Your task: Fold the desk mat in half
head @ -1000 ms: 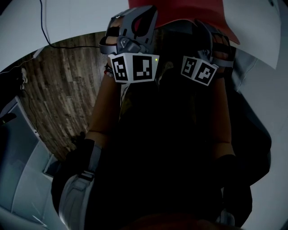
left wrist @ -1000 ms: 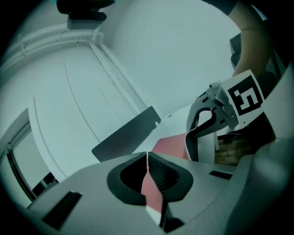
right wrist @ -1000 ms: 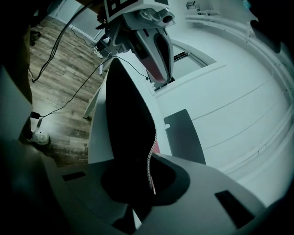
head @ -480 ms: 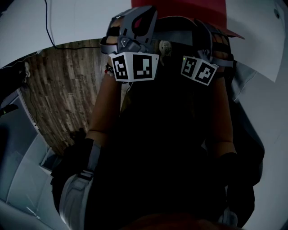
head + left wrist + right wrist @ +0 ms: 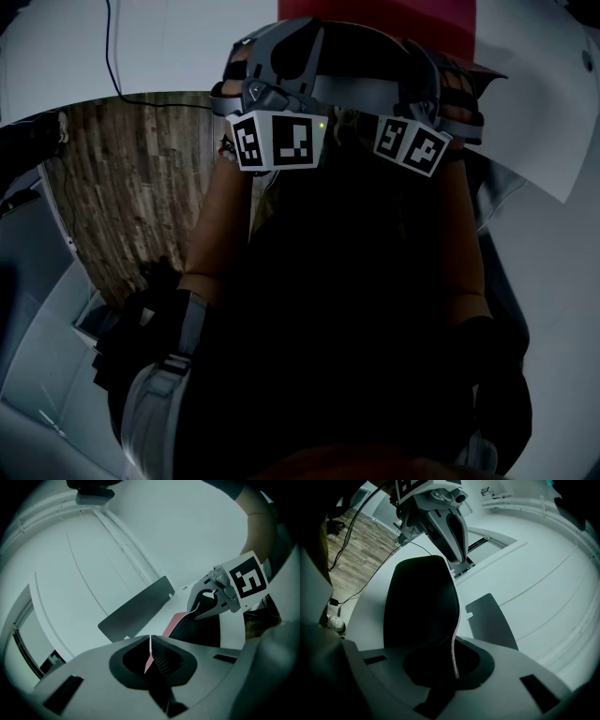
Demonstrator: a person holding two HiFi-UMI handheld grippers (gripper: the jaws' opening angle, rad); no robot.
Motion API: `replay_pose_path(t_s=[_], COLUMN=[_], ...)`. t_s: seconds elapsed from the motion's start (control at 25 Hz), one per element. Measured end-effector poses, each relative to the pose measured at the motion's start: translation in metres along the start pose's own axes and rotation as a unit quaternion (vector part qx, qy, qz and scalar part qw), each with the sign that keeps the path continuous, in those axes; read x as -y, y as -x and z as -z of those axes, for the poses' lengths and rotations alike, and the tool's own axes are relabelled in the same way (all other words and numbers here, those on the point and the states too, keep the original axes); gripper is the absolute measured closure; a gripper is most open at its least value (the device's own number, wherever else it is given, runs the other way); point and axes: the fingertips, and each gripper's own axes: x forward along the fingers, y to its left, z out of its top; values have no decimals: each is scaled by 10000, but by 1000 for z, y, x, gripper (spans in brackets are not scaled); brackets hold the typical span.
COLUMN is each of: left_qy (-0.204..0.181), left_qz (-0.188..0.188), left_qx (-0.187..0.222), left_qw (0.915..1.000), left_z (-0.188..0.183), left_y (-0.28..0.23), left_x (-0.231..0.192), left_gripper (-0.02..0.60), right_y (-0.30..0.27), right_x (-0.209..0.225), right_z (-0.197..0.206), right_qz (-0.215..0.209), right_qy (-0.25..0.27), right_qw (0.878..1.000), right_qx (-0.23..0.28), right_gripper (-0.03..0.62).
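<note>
The worktop (image 5: 169, 47) is plain white with a rounded edge. Past that edge, off to the left of the fingers, is a wooden plank floor (image 5: 131, 187). A thin black cable (image 5: 111, 56) trails across the white top and over the edge toward the floor. Beyond the fingertips of both tools lies a flat dark grey panel (image 5: 490, 620) on a white surface ruled with faint lines and rails. I can't say whether that surface is table, wall or ceiling.

The desk mat (image 5: 347, 281) is lifted off the worktop and hangs between the person and the tools. Its black underside faces the head camera and fills most of that view, with a strip of the red face showing above the fingers.

The left gripper (image 5: 278, 56) has its fingers (image 5: 163, 662) clenched on the mat's thin edge, which shows pink and white in the slit between them. The right gripper (image 5: 427, 80) is just beside it, its fingers (image 5: 468, 665) clamped on a stitched edge of the same mat, and the black sheet rises straight out of their grip.

The mat hides whatever is under it. The person's forearms (image 5: 220, 225) run down into shadow, and the dark and grey shapes at the lower left are too dim to name.
</note>
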Motion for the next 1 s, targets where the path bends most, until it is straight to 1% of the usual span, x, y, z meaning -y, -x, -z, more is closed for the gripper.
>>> replay_pose_path(t_s=[0.12,0.2,0.32,0.44,0.6,0.72,0.88,1.0], left_qy=[19,116,226,232,196,178,233,271], left_qz=[-56,-73,-131,-175,-244,-270,-288,-302], left_qx=[-107,-158,-240,-324,-351,-386,-419,-449], left_qw=[9999,9998,9994,9991,9989,9987,9984,9982], left_z=[-4,-6,-4,-2,-6,-1,6,8], left_y=[-9,-16,-24,-32,-41,-47,-60,-66], left_x=[1,2,-4,-9,-10,-11,-23,-31], left_gripper=[561,561,561,561,561,561,561,561], right_y=[-8,-12,-24,-34,-42,-52,-75,-87], right_x=[6,10,15,19,21,17,20,26], right_z=[8,13,12,12,17,16,13,9], right_qz=[-25,-28,-77,-134,-171,-214,-286,-263], right_qy=[-70,-146,-183,-187,-158,-116,-29,31], right_qw=[9999,9998,9996,9994,9993,9992,9991,9992], right_qx=[81,111,177,239,278,303,310,297], right_gripper=[551,551,549,548,545,540,539,537])
